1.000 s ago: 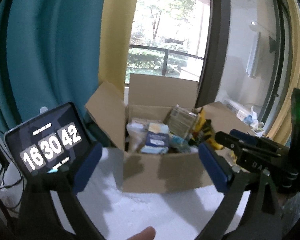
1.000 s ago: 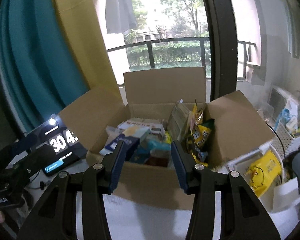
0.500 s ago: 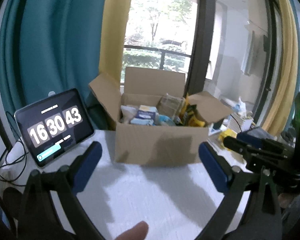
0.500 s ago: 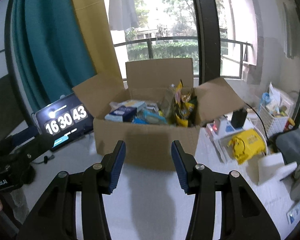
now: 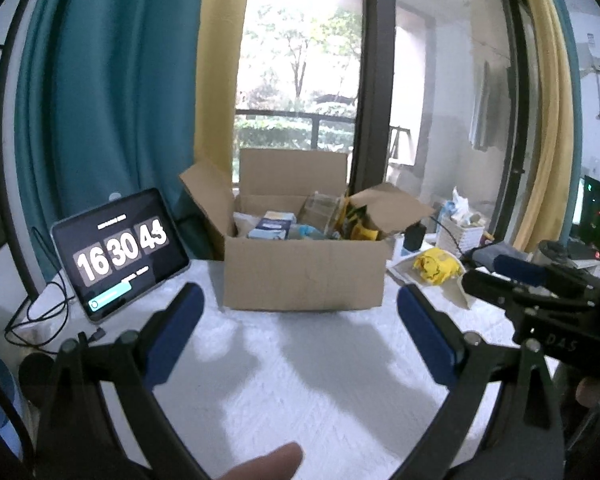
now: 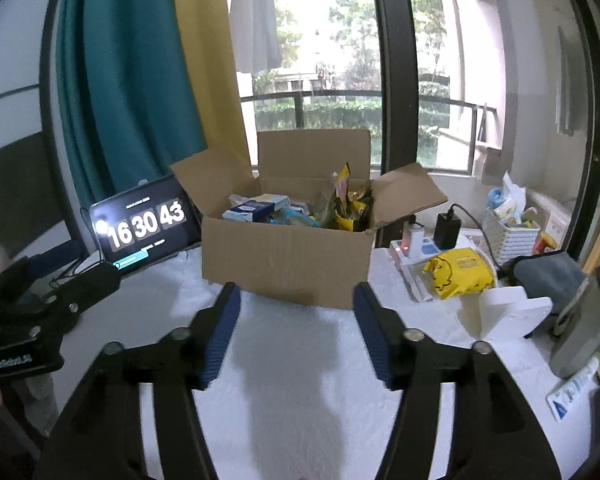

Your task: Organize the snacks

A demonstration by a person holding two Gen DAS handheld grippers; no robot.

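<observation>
Your left gripper (image 5: 298, 322) has its jaws spread wide with nothing between them; your right gripper (image 6: 296, 322) is parted more narrowly, also empty. Both hang over bare desk (image 6: 300, 380), short of the box (image 6: 286, 264) and level with each other. The blue pads (image 5: 428, 340) look ribbed and rubbery, good for slick wrappers.

The snacks (image 6: 296, 210) sit inside the open cardboard box, flaps splayed outward: flat blue-and-white cartons (image 5: 274, 224) lying on the left, crinkly yellow foil bags (image 6: 346, 204) standing upright on the right, a clear packet between. That could be snacks already sorted and stowed, or a jumble waiting to be pulled out and arranged; the pictures don't settle which, so I'd hold off naming a move.

If you do reach in, the cartons are rigid and square-edged, easy to pinch; the bags are soft and will crumple. The desk cover is white and nubbly. A tablet (image 5: 120, 250) showing a clock leans left of the box, and a yellow pouch (image 6: 462, 272) lies apart on the right.
</observation>
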